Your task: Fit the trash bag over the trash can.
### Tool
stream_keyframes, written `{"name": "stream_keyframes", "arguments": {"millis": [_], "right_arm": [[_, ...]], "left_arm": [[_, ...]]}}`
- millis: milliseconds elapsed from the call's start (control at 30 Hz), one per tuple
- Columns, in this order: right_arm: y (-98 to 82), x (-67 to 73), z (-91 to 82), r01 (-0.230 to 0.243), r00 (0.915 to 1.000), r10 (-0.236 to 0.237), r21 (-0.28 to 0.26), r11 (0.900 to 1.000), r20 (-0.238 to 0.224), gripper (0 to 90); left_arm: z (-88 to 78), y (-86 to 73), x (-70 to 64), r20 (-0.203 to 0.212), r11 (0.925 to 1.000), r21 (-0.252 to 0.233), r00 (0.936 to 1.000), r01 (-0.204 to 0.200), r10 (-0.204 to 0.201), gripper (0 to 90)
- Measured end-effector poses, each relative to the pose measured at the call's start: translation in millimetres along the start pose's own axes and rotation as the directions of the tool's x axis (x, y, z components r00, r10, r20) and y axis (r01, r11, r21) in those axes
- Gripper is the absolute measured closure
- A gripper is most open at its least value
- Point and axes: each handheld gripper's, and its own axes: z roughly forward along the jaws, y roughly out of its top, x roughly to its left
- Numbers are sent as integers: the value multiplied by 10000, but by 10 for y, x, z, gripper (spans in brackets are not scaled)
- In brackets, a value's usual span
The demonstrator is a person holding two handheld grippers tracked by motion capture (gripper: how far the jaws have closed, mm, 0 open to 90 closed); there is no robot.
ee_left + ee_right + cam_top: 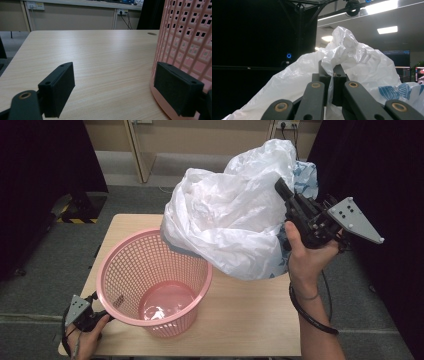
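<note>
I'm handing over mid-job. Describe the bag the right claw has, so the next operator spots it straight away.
Start at the pale wooden table with the pink mesh basket standing at its left. Above the basket's far right rim hangs the white plastic bag, crumpled and puffed out, pinched in the right claw. It is the one soft, wrinkled white thing in the scene, with a blue print along its right edge.

The white bag (230, 220) is looking like thin, crinkled plastic film, faintly glossy and half see-through, with a blue print showing at one edge. The pink basket (150, 270) is showing as smooth moulded plastic lattice with a shiny solid bottom. The table (100, 55) is presenting a pale wood-grain top, matt and smooth, while the gripper jaws are appearing as matt black plastic with finely textured pads (175, 87).
</note>
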Motion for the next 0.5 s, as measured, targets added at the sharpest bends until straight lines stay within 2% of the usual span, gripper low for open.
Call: {"name": "stream_keyframes", "arguments": {"millis": [500], "right_arm": [[-13,142,62,-452,9974,447,-78,9989,-572,900]], "left_arm": [[1,0,-1,16,10000,-3,10000,-6,6,162]]}}
